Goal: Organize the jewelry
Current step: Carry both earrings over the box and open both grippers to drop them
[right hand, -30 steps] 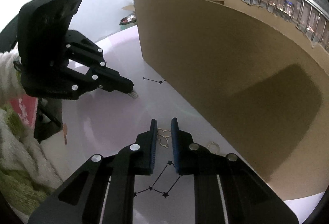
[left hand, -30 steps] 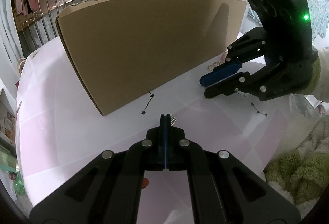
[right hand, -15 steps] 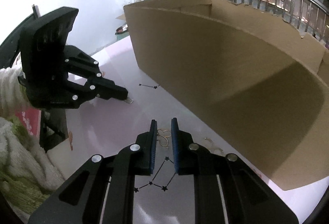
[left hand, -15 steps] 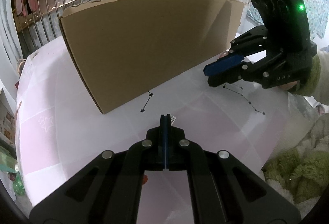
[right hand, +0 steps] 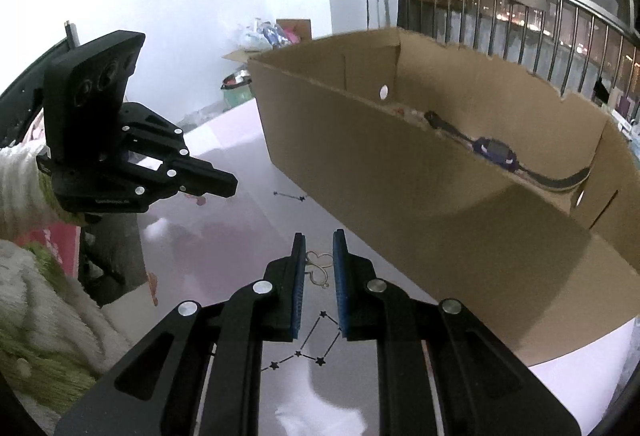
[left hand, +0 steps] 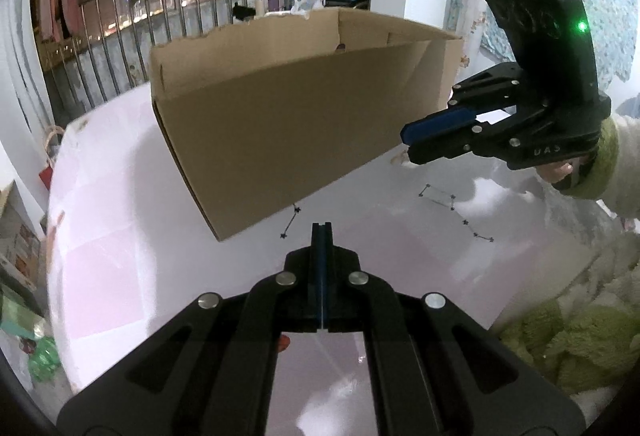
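A thin gold necklace (right hand: pixel 319 268) hangs between the fingers of my right gripper (right hand: pixel 319 242), which is narrowly closed on it, raised beside the near wall of a long cardboard box (right hand: pixel 420 191). A watch with a dark strap (right hand: pixel 496 151) lies inside the box. My left gripper (left hand: pixel 321 230) is shut with nothing visible between its pads, above the pink table (left hand: pixel 120 256). In the left wrist view the right gripper (left hand: pixel 406 141) sits at the box's (left hand: pixel 288 139) right end. In the right wrist view the left gripper (right hand: pixel 232 187) is at the left.
The tablecloth carries printed constellation marks (right hand: pixel 308 348). A fluffy green and white blanket (left hand: pixel 580 336) lies off the table's right side. A metal railing (left hand: pixel 120 31) with hanging clothes stands behind the box. Some small items (right hand: pixel 198 200) lie on the table near the left gripper.
Both grippers have risen, so the box's open top and the watch inside now show. The small white item at the left gripper's tips is no longer visible.
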